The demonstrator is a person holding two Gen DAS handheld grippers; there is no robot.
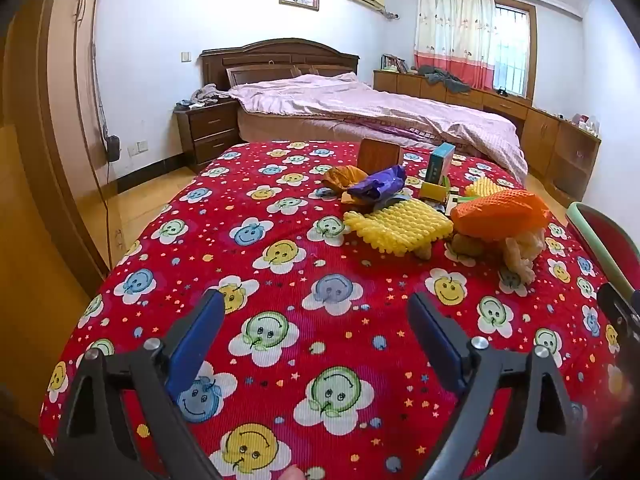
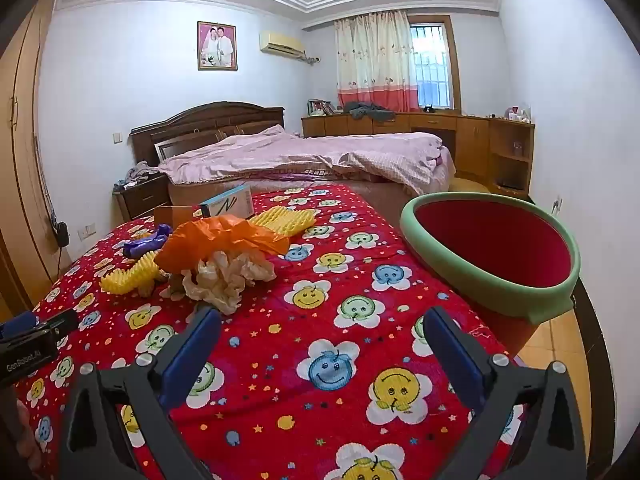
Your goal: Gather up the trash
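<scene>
Left gripper (image 1: 314,312) and right gripper (image 2: 320,330): jaws spread wide, nothing between them, above the red cloth (image 1: 280,208) on the worktop. Trash ahead: crumpled paper (image 2: 228,276), orange bag (image 2: 224,238), yellow foam (image 1: 398,224), purple wrapper (image 1: 378,186). Bin (image 2: 490,292) at right edge.

Trash pile (image 2: 216,256) beside red bin (image 2: 492,256)

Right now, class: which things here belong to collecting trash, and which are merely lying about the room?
Job: crumpled paper; orange bag; yellow foam net; purple wrapper; red bin.

Lying about: grey clothes; framed photo; pink quilt.
</scene>
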